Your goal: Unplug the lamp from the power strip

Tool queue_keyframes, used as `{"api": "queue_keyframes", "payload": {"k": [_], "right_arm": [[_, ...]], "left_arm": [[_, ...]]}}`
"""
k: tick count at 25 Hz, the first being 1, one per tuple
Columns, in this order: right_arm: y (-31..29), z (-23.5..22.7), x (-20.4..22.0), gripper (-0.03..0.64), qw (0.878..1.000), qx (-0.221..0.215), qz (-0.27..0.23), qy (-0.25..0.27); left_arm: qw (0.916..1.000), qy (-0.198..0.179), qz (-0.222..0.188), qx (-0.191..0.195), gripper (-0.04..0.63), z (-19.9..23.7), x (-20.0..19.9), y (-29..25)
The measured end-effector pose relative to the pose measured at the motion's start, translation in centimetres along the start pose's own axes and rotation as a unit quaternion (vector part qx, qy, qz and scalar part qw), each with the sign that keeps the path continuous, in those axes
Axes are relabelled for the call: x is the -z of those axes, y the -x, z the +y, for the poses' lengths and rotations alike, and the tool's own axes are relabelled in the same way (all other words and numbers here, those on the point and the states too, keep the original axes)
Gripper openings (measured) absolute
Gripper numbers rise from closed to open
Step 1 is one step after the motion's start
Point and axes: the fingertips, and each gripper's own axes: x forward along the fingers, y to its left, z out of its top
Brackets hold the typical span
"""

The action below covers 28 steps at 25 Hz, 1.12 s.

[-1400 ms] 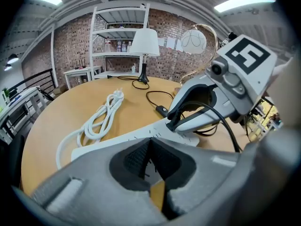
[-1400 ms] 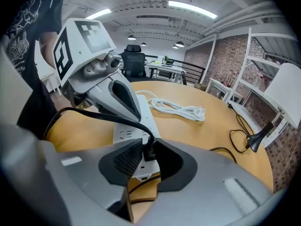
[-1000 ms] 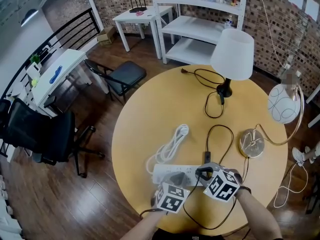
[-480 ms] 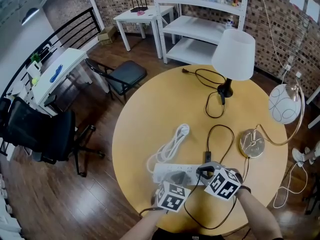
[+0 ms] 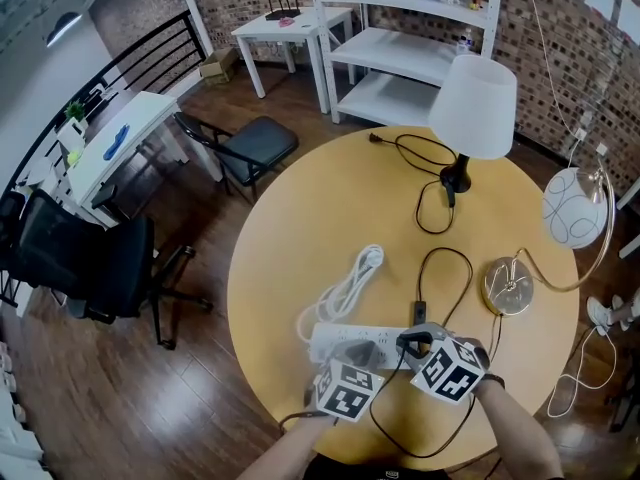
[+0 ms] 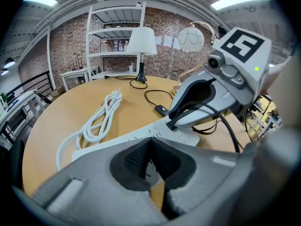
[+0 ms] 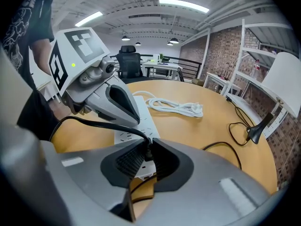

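A coiled white cable (image 5: 340, 290) lies on the round wooden table (image 5: 300, 218), just beside the white power strip (image 5: 335, 340). The left gripper (image 5: 354, 353) sits over the strip, its jaws drawn together with nothing between them. The right gripper (image 5: 408, 344) is clamped on the black plug (image 7: 146, 147), which is seated near the strip's right end. Farther right stand a white-shaded lamp (image 5: 473, 93) and a globe lamp (image 5: 573, 208) with a brass base (image 5: 508, 286).
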Motion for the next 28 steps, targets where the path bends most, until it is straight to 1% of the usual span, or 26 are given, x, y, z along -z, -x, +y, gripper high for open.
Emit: {"api": "queue_keyframes", "payload": {"k": [4,7,8,9,12,13,14,17,18,21,22,25,26,28], "right_arm": [[0.1,0.1,0.0,0.051,1.000,0.011,0.009,0.019],[0.1,0.3,0.1,0.051,0.998,0.022,0.018,0.051],[0.1,0.3,0.2,0.051,0.998,0.022,0.020,0.054],[0.1,0.3,0.2,0.051,0.999,0.018,0.018,0.047],[0.0,-0.5,0.2,0.051,1.000,-0.012,0.003,-0.021],[0.0,-0.7,0.0,0.052,0.999,-0.018,0.001,-0.033],[0.1,-0.7,-0.1,0.052,0.999,-0.017,0.003,-0.029],[0.2,-0.1,0.0,0.051,1.000,0.005,0.020,0.019],[0.2,0.0,0.0,0.051,0.999,0.009,0.022,0.027],[0.2,-0.2,0.1,0.051,0.999,0.011,0.021,0.024],[0.1,-0.3,0.1,0.051,1.000,0.009,0.018,0.015],[0.1,-0.8,0.1,0.052,0.999,-0.009,0.004,-0.038],[0.1,-0.8,0.0,0.053,0.999,-0.008,0.004,-0.035],[0.3,-0.6,-0.1,0.052,1.000,0.008,0.016,0.001]], "left_arm": [[1.0000,-0.004,0.001,0.001,0.002,0.0,-0.1,-0.1],[1.0000,0.001,0.004,0.006,0.002,-0.1,-0.1,-0.1],[1.0000,0.001,0.004,0.006,0.002,-0.1,-0.1,-0.1],[1.0000,0.001,0.004,0.006,0.002,-0.1,-0.1,-0.1],[1.0000,0.003,0.004,0.004,0.002,0.0,-0.2,-0.2],[1.0000,0.005,0.006,0.004,0.002,0.1,-0.2,-0.2],[0.9999,0.007,0.007,0.005,0.002,0.1,-0.2,-0.3],[0.9999,0.002,0.006,0.008,0.002,0.0,-0.2,-0.3],[0.9999,0.000,0.006,0.009,0.002,0.0,-0.2,-0.3],[0.9999,0.002,0.006,0.010,0.002,0.0,-0.2,-0.4],[0.9999,0.002,0.006,0.010,0.002,0.0,-0.3,-0.4],[0.9999,0.005,0.007,0.009,0.002,0.1,-0.3,-0.5],[0.9999,0.008,0.008,0.009,0.002,0.1,-0.3,-0.5],[0.9999,0.009,0.009,0.011,0.002,0.0,-0.4,-0.5]]}}
